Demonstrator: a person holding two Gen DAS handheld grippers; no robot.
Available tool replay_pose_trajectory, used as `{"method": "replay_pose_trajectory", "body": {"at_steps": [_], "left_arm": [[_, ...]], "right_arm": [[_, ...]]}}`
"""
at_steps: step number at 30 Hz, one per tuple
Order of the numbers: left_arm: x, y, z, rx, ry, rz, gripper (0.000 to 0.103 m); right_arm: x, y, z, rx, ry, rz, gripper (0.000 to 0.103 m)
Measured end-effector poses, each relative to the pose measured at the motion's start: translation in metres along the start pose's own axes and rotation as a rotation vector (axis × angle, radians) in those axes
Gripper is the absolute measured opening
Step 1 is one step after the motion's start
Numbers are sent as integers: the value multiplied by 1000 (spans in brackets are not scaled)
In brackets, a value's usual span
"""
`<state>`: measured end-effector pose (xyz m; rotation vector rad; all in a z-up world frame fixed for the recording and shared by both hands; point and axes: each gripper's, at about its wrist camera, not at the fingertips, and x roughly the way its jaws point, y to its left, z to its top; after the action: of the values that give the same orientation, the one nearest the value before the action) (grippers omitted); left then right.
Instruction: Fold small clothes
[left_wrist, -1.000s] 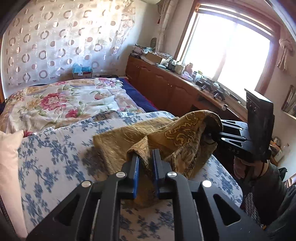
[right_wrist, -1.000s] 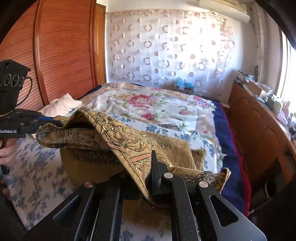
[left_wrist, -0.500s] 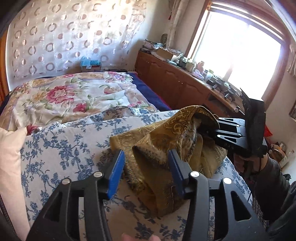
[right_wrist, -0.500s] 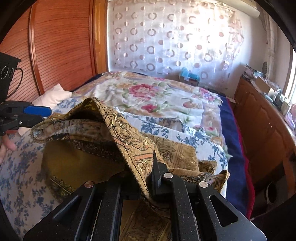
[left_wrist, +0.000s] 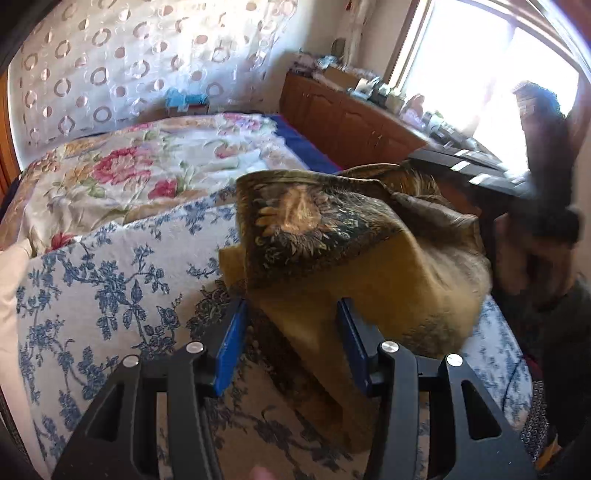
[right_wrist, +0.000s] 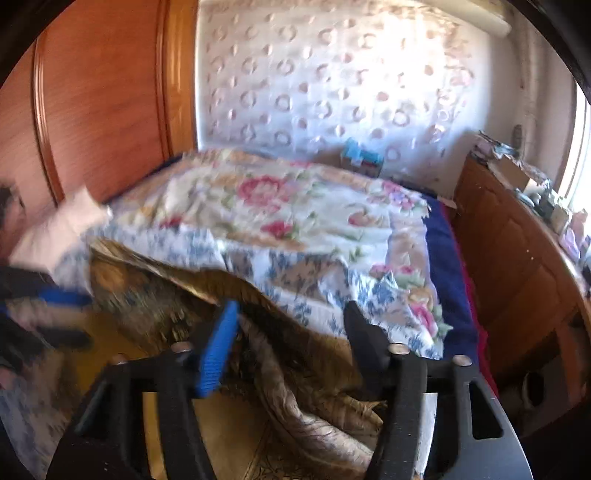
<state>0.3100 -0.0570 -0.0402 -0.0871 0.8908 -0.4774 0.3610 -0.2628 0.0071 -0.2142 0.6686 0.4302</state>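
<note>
A golden-brown patterned cloth (left_wrist: 332, 229) lies heaped and folded over on the blue floral bedspread (left_wrist: 110, 288). My left gripper (left_wrist: 291, 302) stands open just above it; a fold of the cloth sits between the blue pads (left_wrist: 231, 347) without being pressed. In the right wrist view the cloth (right_wrist: 295, 354) sags loose between the fingers of my right gripper (right_wrist: 291, 306), whose jaws are opening and no longer pinch it. The right gripper (left_wrist: 480, 170) shows blurred beyond the cloth in the left wrist view. The left gripper (right_wrist: 55, 299) is a blur at the right wrist view's left edge.
A flowered quilt (left_wrist: 147, 166) covers the far half of the bed. A wooden cabinet (left_wrist: 351, 122) with clutter on top runs along the right, under a bright window. A white pillow (right_wrist: 62, 229) lies by the wooden panel wall (right_wrist: 103, 110). A hand (left_wrist: 524, 254) holds the right gripper.
Both grippers have let go of the cloth: the left opened first, then the right. The lifted cloth has dropped onto the bed, and both hands have moved over it.
</note>
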Motion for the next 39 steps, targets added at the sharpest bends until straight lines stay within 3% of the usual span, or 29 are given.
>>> {"method": "replay_pose_trajectory", "body": {"at_steps": [8, 18, 22, 28, 33, 35, 39], "left_arm": [[21, 18, -3, -45, 30, 27, 50], [25, 15, -9, -17, 10, 46, 50], [26, 14, -10, 2, -4, 61, 51], [27, 13, -10, 8, -1, 65, 51], [28, 20, -6, -28, 21, 46, 51], [28, 24, -3, -52, 28, 28, 51], [31, 25, 3, -61, 36, 18, 51]], "right_arm": [[-29, -27, -25, 44, 41, -85, 68], [-36, -42, -68, 80, 135, -80, 73], [-17, -56, -76, 75, 186, -168, 73], [-10, -100, -64, 216, 111, -279, 73], [-17, -99, -59, 234, 92, -194, 73], [-17, -91, -61, 236, 93, -122, 73], [-4, -76, -72, 198, 159, -88, 77]]}}
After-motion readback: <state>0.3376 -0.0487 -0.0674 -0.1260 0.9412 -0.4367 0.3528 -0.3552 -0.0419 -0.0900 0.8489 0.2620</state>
